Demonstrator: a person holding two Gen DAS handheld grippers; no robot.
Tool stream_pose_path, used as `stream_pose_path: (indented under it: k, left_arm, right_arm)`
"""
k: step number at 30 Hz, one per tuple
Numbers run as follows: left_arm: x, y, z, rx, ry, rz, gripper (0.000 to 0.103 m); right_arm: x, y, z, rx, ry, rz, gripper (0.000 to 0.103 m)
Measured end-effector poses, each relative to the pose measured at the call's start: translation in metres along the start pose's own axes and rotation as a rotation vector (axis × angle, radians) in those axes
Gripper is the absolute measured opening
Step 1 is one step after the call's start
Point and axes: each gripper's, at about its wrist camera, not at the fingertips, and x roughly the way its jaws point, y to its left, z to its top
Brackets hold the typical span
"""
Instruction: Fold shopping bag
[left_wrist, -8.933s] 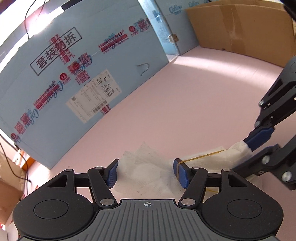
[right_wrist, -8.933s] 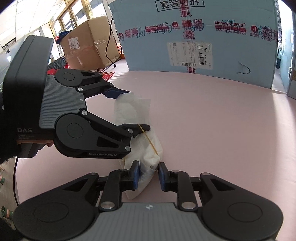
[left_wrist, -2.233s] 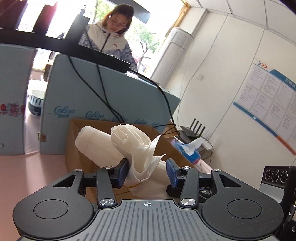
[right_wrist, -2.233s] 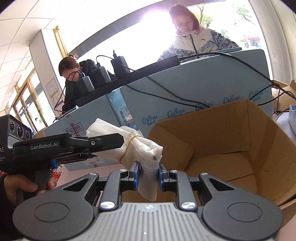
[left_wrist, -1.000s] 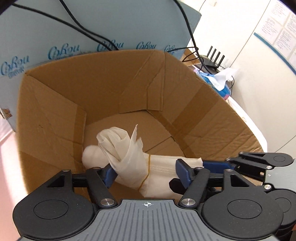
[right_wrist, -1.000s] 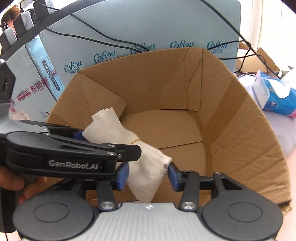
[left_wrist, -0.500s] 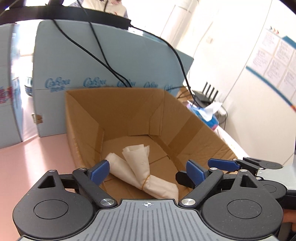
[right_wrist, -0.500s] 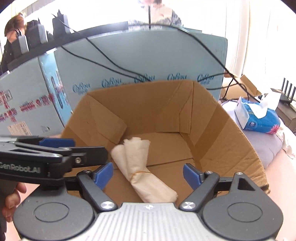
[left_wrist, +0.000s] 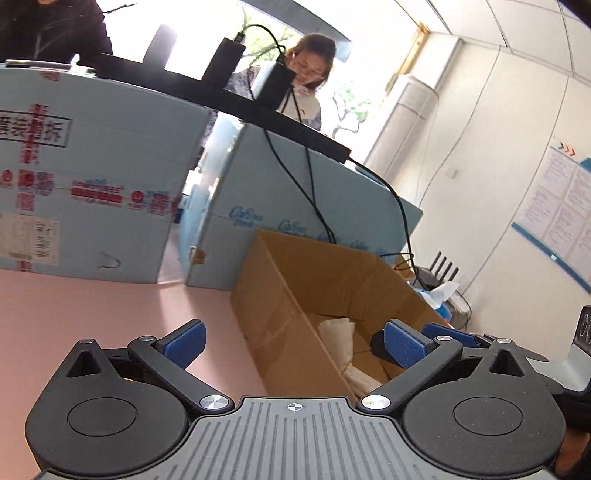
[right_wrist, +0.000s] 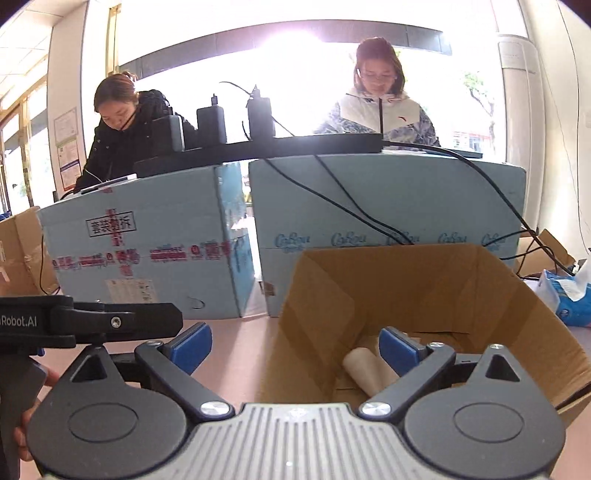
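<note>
1. The shopping bag (right_wrist: 370, 370), rolled into a compact white bundle, lies on the floor of the cardboard box (right_wrist: 436, 280). No tool touches it.
2. In the left wrist view, the same bundle (left_wrist: 341, 341) shows inside the box (left_wrist: 295, 295), partly hidden by the near wall.
3. The left gripper (left_wrist: 293, 341) is released: its blue pads (left_wrist: 184, 341) stand wide apart and grasp nothing.
4. The right gripper (right_wrist: 295, 345) is likewise released, fingers spread wide and empty, above the near edge of the box.
5. The box stands on a pink table (left_wrist: 110, 310).
6. Light-blue cartons (right_wrist: 147, 240) stand behind the box.
7. Black cables (right_wrist: 354, 206) trail over the cartons.
8. A tissue pack (right_wrist: 565, 295) lies to the right of the box.
</note>
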Motion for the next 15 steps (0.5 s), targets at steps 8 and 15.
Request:
stream_pose_path:
  k: [8,15]
  left_arm:
    - [-0.073,0.055,-0.002,0.061,-0.094,0.077,0.103]
    - [-0.119,0.092,-0.002,0.16,-0.18,0.172,0.103]
  right_arm:
    - [-0.005,0.086,-0.002,0.025,-0.059,0.055,0.103]
    - [-0.007,0.148,-0.01,0.039,-0.078,0.096,0.103]
